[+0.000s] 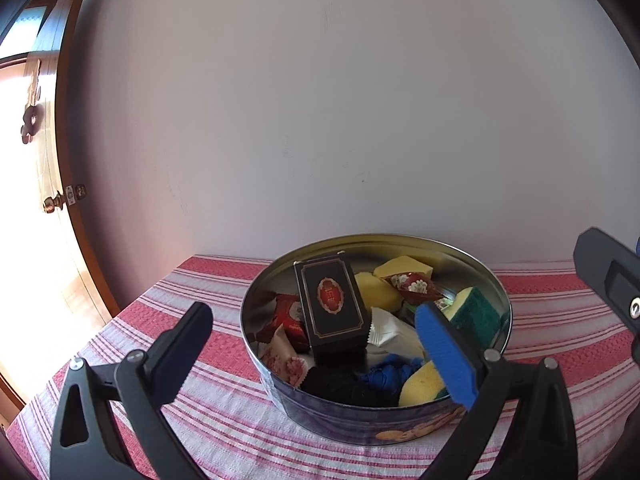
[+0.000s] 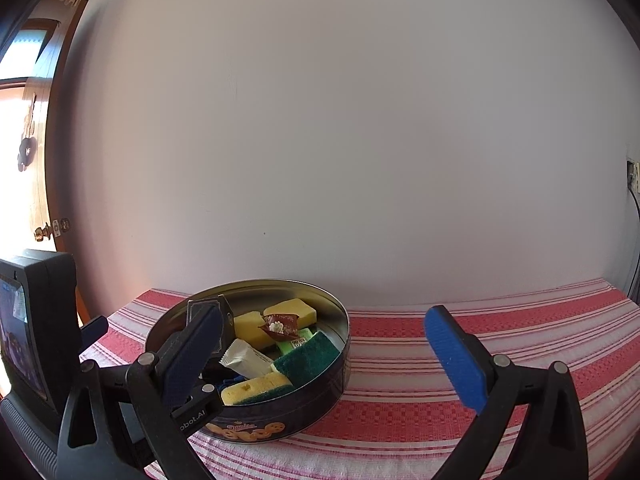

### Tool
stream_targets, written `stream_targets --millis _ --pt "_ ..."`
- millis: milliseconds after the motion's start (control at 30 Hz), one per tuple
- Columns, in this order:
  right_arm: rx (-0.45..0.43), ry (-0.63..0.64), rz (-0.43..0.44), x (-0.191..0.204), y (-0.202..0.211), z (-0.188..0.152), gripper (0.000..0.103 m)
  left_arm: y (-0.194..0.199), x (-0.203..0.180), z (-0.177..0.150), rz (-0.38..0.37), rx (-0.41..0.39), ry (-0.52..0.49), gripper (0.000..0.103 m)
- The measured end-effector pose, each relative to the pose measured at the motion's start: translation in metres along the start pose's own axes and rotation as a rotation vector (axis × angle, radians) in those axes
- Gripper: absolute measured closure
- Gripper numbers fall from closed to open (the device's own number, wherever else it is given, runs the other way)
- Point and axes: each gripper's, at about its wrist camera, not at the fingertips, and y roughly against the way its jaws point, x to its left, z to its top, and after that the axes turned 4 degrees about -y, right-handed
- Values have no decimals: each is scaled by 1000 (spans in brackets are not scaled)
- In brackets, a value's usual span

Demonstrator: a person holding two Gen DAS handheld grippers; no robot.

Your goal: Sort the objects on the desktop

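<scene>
- The round tin point(image 1: 376, 420), full of sponges and packets, sits lower centre on the striped cloth point(image 1: 160, 304), near the wall.
- Left gripper point(image 1: 316, 344) spread wide, empty, above the tin's near rim.
- Right gripper point(image 2: 328, 348) gapes empty; bare cloth fills the lower right.

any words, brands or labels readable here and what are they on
"obot.AI", its start hidden: on the left gripper's arm.
Gold script brand on the cookie tin wall: too blurred to read.
Red emblem on the black box: unreadable.
Green packet print: too small.
</scene>
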Motion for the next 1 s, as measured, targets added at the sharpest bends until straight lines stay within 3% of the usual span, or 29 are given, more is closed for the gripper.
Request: stream_targets --millis 1000 --pt "-18 6 -14 -2 5 0 0 12 -2 3 -14 -39 -14 0"
